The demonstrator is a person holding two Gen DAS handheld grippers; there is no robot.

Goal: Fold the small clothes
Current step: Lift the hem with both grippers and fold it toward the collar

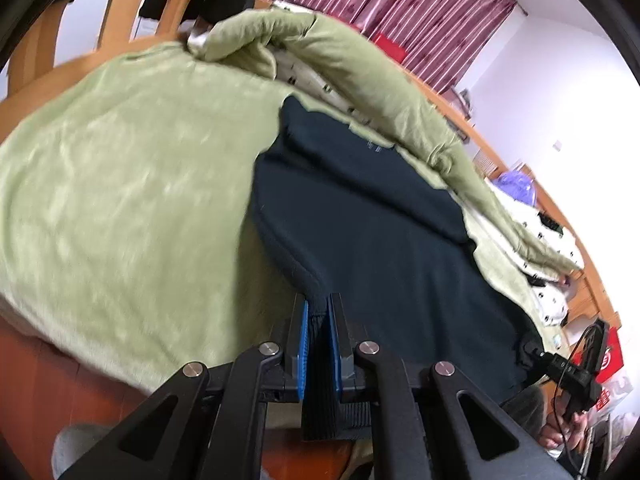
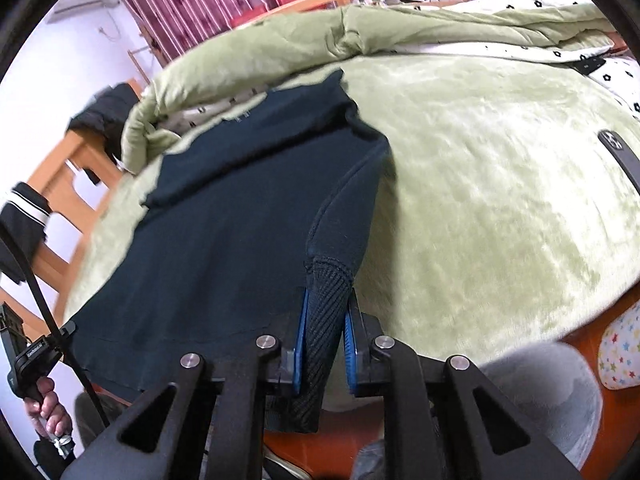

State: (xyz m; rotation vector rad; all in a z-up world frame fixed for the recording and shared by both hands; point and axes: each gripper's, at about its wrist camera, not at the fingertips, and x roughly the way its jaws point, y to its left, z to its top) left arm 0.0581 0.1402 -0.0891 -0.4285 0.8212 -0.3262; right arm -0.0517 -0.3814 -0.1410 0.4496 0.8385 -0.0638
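A: Dark garment [image 1: 380,216] lies spread on the green blanket [image 1: 120,180] over the bed. Left gripper [image 1: 318,312] is clamped on its ribbed hem at one near corner.

B: Right gripper [image 2: 327,304] likewise, pads pinching a ribbed cuff or hem at the other near corner, cloth drawn taut between the two.

A: Step in hand, by the look: near edge gripped, ready for the first fold.

B: Next likely needs both corners carried together toward the far edge, level, without dragging the blanket.

You see a dark navy garment [image 1: 360,216] on a plain light green blanket [image 1: 120,184], a white quilt [image 2: 600,60] with black marks, and maroon striped curtains [image 1: 400,8].
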